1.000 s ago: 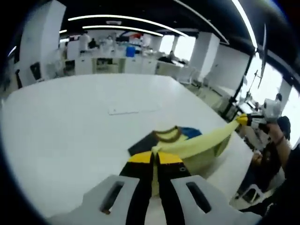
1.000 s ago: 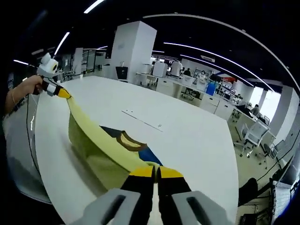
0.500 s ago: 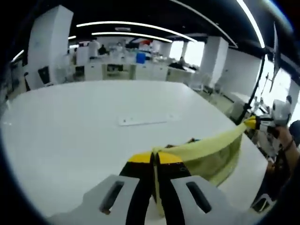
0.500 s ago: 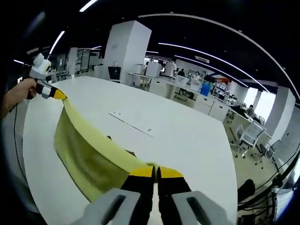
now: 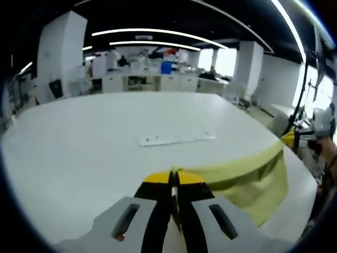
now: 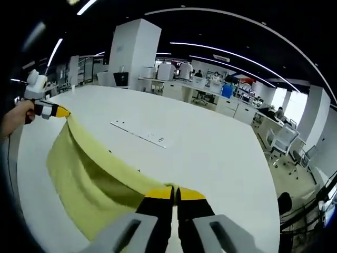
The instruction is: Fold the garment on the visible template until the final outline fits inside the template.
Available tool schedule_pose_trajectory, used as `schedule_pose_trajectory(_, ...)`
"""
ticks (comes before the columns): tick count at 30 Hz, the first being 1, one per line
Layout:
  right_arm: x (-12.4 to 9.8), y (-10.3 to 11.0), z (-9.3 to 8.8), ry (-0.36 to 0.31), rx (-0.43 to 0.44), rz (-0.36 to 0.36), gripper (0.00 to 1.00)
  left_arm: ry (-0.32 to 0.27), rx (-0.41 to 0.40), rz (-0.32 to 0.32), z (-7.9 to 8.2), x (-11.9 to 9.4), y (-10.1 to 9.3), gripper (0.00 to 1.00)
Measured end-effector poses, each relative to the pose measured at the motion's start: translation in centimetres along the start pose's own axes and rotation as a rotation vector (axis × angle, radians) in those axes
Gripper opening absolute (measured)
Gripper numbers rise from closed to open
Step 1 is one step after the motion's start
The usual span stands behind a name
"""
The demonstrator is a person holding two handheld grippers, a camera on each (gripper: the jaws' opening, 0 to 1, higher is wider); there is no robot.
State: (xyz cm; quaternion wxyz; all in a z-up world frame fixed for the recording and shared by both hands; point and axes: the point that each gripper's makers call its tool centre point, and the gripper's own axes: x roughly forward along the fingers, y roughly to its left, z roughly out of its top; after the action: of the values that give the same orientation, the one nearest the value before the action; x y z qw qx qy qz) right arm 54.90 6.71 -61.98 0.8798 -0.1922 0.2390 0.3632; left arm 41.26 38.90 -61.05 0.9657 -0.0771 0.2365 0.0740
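The garment (image 5: 247, 176) hung stretched between your left gripper (image 5: 172, 182) and right gripper (image 6: 175, 196), both clamped on its edge. You'd lifted it off the table (image 6: 210, 153), hiding the dark template, so folding remained.

Open white table (image 5: 79, 142) ahead (yellow garment (image 6: 89, 176) stretched across)

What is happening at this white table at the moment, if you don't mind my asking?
A person is holding a yellow garment stretched between two tools. The left hand-held gripper and the right hand-held gripper are each shut on one end of its top edge. The cloth hangs taut above the white table, lifted rather than laid flat. A flat white strip lies on the table beyond it.
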Motion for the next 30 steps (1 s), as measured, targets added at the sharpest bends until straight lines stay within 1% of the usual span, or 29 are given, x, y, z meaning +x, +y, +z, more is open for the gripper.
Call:
schedule_pose_trajectory(1, 0.7, 0.1, -0.4, 0.009, 0.001, 0.003, 0.00, 0.013, -0.011, 0.011, -0.6, 0.6, 0.3, 0.00)
schedule_pose_trajectory(3, 1.5, 0.1, -1.0, 0.022, 0.011, 0.005, 0.00, 0.012, -0.016, 0.021, -1.2, 1.3, 0.5, 0.00)
schedule_pose_trajectory(5, 2.7, 0.2, -1.7, 0.029, 0.017, 0.003, 0.00, 0.019, -0.023, 0.036, -2.3, 2.5, 0.9, 0.00)
schedule_pose_trajectory(6, 3.0, 0.3, -2.2, 0.049, 0.011, 0.007, 0.00, 0.026, -0.020, 0.040, -2.7, 2.8, 0.9, 0.00)
schedule_pose_trajectory(8, 3.8, 0.2, -2.8, 0.059, 0.013, 0.004, 0.00, 0.025, -0.016, 0.045, -3.3, 3.6, 1.3, 0.00)
schedule_pose_trajectory(10, 4.4, 0.2, -3.3, 0.070, 0.022, 0.007, 0.00, 0.036, -0.012, 0.055, -3.9, 4.2, 1.6, 0.00)
schedule_pose_trajectory(12, 5.0, 0.2, -3.7, 0.080, 0.022, 0.006, 0.00, 0.045, -0.027, 0.061, -4.5, 4.7, 1.8, 0.00)
schedule_pose_trajectory(17, 6.0, 0.2, -4.4, 0.100, 0.024, 0.007, 0.00, 0.059, -0.044, 0.075, -5.5, 5.5, 2.1, 0.00)
schedule_pose_trajectory(24, 6.8, 0.3, -5.6, 0.129, 0.020, 0.008, 0.00, 0.080, -0.065, 0.090, -6.9, 6.3, 2.8, 0.00)
schedule_pose_trajectory(27, 7.1, 0.2, -6.0, 0.134, 0.023, 0.007, 0.00, 0.098, -0.056, 0.093, -7.6, 6.6, 2.9, 0.00)
schedule_pose_trajectory(30, 7.3, 0.2, -6.3, 0.139, 0.024, 0.008, 0.00, 0.104, -0.053, 0.096, -7.8, 6.8, 2.9, 0.00)
